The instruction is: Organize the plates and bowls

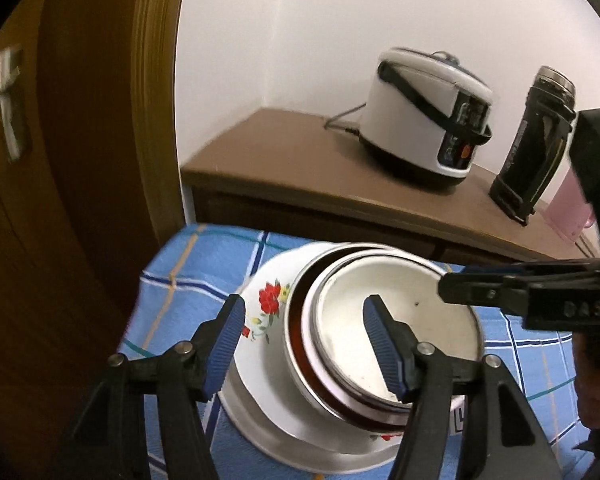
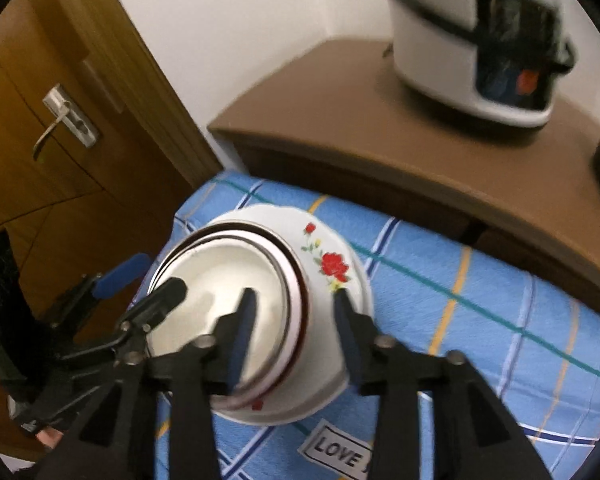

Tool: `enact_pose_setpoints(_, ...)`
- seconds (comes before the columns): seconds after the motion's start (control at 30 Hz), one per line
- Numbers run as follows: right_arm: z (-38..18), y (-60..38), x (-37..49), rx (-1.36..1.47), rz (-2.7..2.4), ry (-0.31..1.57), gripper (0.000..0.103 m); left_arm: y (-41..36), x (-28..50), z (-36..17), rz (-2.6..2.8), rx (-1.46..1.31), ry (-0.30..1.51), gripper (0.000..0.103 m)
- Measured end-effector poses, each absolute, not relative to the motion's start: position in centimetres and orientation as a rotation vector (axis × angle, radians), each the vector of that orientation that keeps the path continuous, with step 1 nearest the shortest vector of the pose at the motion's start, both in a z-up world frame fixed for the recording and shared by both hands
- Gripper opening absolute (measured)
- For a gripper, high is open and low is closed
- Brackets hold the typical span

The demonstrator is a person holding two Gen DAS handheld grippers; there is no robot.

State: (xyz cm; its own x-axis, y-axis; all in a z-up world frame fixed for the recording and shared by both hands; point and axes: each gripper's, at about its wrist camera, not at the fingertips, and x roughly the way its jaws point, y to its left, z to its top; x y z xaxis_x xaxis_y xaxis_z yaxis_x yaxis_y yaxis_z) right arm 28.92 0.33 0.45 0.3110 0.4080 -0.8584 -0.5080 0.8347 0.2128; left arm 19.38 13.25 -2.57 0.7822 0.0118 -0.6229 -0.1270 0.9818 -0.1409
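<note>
A white plate with red flowers (image 1: 266,312) (image 2: 332,264) lies on the blue checked cloth. Nested bowls stand on it: a steel-rimmed one with a dark inside wall (image 1: 300,332) and a white-lined one (image 1: 396,316) (image 2: 220,280) inside it. My left gripper (image 1: 304,344) is open; one finger hangs over the plate's left rim, the other over the inner bowl. My right gripper (image 2: 296,332) is open; one finger is over the bowls, the other over the plate's right rim. It also shows in the left wrist view (image 1: 500,292), reaching in from the right.
A brown cabinet (image 1: 284,160) (image 2: 340,120) behind the cloth-covered surface (image 1: 204,264) (image 2: 460,280) carries a white rice cooker (image 1: 424,116) (image 2: 472,48), a black flask (image 1: 536,140) and a pink cup (image 1: 572,204). A wooden door (image 1: 60,160) (image 2: 60,120) stands at left.
</note>
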Motion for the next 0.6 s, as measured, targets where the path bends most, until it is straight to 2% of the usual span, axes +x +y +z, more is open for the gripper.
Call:
enact_pose_setpoints(0.17, 3.2, -1.7, 25.4, -0.134, 0.561, 0.937, 0.067, 12.0, 18.2, -1.4, 0.088, -0.137, 0.628, 0.069)
enact_pose_setpoints(0.4, 6.5, -4.5, 21.2, -0.144, 0.499, 0.732, 0.083, 10.3, 16.0, 0.0, 0.074, -0.122, 0.577, 0.071)
enact_pose_setpoints(0.47, 7.3, -5.2, 20.4, -0.154, 0.482, 0.695, 0.084, 9.7, 15.4, 0.5, 0.078, -0.113, 0.56, 0.075)
enact_pose_setpoints(0.6, 8.9, -6.4, 18.6, -0.166, 0.455, 0.626, 0.086, 8.5, 14.2, 1.7, 0.063, -0.108, 0.524, 0.075)
